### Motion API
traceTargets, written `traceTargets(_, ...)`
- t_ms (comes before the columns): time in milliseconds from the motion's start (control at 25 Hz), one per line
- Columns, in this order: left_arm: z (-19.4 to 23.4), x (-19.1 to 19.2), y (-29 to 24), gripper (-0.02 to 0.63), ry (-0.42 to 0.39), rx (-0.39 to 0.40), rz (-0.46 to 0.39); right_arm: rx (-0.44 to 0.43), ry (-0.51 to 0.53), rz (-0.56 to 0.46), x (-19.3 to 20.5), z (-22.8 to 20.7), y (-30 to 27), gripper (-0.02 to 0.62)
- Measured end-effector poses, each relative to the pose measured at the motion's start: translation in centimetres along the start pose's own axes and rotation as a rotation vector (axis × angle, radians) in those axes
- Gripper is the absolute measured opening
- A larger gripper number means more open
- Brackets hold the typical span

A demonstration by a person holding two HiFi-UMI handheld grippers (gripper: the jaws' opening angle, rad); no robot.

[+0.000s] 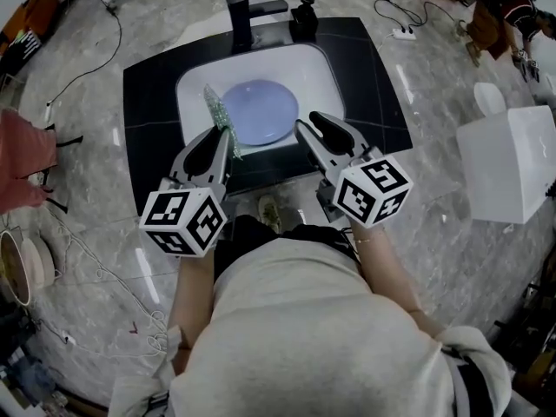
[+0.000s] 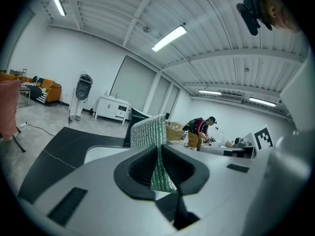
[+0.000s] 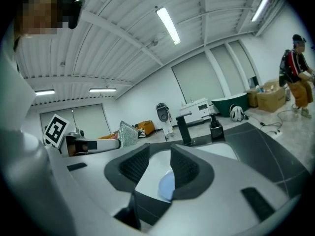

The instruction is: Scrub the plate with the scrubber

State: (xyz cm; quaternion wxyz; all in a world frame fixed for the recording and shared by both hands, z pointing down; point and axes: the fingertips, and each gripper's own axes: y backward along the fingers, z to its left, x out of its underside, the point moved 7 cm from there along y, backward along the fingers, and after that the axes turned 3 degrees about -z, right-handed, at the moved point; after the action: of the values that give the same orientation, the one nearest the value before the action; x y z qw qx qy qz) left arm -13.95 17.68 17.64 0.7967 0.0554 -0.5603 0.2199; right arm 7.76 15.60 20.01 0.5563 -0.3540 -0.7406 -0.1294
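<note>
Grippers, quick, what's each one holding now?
Left gripper: closed on the scrubber.
Right gripper: open, holding nothing.

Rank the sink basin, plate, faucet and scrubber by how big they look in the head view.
1. sink basin
2. plate
3. faucet and scrubber: about alike, so not ranked. The scrubber is held up nearer the camera, seen narrow, with its lower end hidden in the left gripper.
</note>
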Motion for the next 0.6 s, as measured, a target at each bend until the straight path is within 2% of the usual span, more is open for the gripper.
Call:
traceTargets(280,2.9,-0.1,-2.3,0.055,0.024,0.015,0.037,0.031,-0.01,0.026,-0.2,-0.7,-3.1,0.129)
traceTargets(440,3.4,0.4,-2.6,0.054,0.062,0.012,0.04,0.043,-0.008,0.061,0.1,-0.8,-3.4,0.132)
traceTargets(600,3.5,0.4,-3.0,0.055,0.065,0.028,0.047,0.058,-0.02,0.072,0.0,-1.1,-3.5,0.133)
